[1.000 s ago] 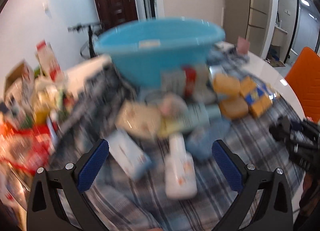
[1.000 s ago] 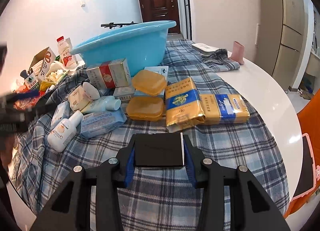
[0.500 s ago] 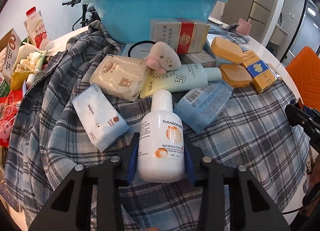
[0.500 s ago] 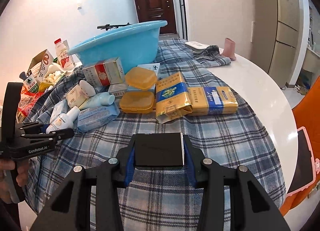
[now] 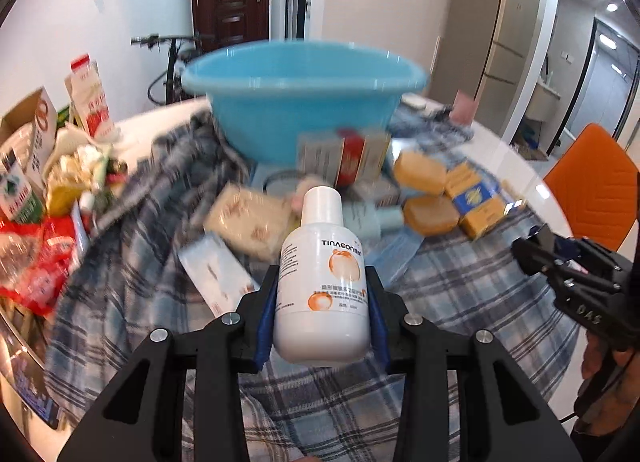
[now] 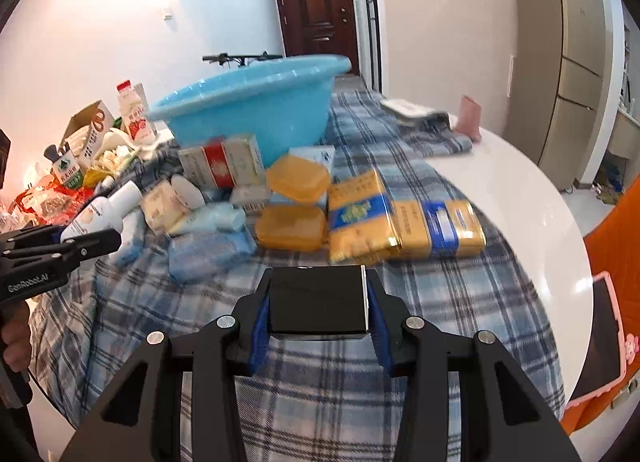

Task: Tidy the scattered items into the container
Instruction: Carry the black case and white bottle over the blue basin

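- My left tongs (image 5: pixel 322 314) are clamped on a white lotion bottle (image 5: pixel 322 282) with orange print, cap pointing away, held above the plaid cloth (image 5: pixel 460 294).
- My right tongs (image 6: pixel 318 306) grip a black box (image 6: pixel 318 302) over the same cloth.
- Beyond both, scattered packets and two orange soap cases (image 6: pixel 292 201) lie before the light-blue basin (image 6: pixel 256 101) on the white bench (image 6: pixel 520 181).
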{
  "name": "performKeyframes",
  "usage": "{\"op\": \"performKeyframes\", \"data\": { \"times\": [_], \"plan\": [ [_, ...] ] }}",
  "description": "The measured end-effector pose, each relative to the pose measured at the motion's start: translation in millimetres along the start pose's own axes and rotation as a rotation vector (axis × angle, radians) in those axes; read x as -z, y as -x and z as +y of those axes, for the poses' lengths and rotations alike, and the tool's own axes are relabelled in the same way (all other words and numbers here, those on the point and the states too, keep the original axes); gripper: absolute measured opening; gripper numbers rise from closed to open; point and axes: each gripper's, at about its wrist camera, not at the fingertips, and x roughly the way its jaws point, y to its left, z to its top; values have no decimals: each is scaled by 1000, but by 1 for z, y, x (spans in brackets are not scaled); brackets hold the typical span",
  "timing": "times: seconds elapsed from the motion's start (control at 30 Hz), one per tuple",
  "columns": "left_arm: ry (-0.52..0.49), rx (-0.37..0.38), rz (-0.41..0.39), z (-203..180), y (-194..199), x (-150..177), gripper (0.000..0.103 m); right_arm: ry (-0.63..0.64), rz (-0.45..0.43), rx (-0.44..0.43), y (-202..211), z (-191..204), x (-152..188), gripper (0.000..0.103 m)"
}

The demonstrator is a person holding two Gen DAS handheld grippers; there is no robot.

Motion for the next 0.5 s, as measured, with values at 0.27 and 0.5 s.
{"op": "performKeyframes", "data": {
  "times": [0.27, 0.5],
  "plan": [
    [-28, -11, -175, -4, 39, -62, 38, 72, -125, -38, 20, 21, -69, 44],
    [-50, -70, -384, -7, 77, -122, 38, 166, -279, -83, 45, 51, -156, 44]
  ]
}}
